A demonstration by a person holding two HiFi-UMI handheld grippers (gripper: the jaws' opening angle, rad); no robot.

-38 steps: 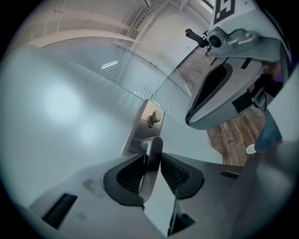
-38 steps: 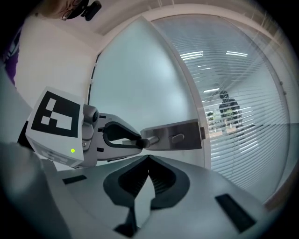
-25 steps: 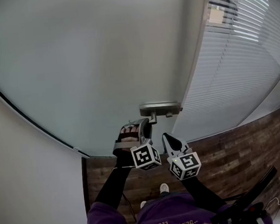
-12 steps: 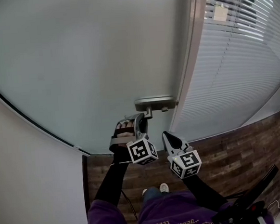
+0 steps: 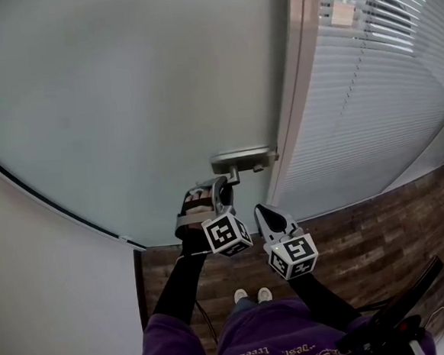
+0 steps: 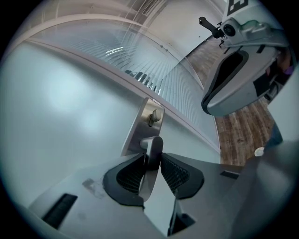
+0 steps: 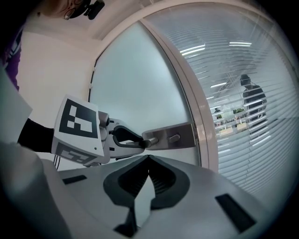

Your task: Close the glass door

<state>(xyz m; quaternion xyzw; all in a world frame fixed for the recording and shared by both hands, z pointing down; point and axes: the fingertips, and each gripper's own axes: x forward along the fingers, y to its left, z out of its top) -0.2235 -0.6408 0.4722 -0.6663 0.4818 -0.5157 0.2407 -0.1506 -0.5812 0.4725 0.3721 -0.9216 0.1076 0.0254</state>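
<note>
Glass door [image 5: 124, 104] stands straight ahead of the person, a broad frosted pane, pale grey-green and blank apart from a brushed-metal plate with a lever handle [image 5: 232, 160] at its right edge. Nearest to me are the person's shoes [image 5: 250, 295] on the dark wood-plank floor [image 5: 364, 238]. Above them the left tongs [image 5: 223, 185] are clamped on the lever, one pad on each side of it. The right tongs [image 5: 260, 210] hover just beside them, below the handle, tips pressed together and holding nothing. A white wall [image 5: 48, 301] runs along the door's left. The handle edge sits just beside the pale door frame [image 5: 303, 67]. Past the frame hang slatted blinds [image 5: 384, 99], and a person [image 7: 252, 100] shows dimly behind them.
</note>
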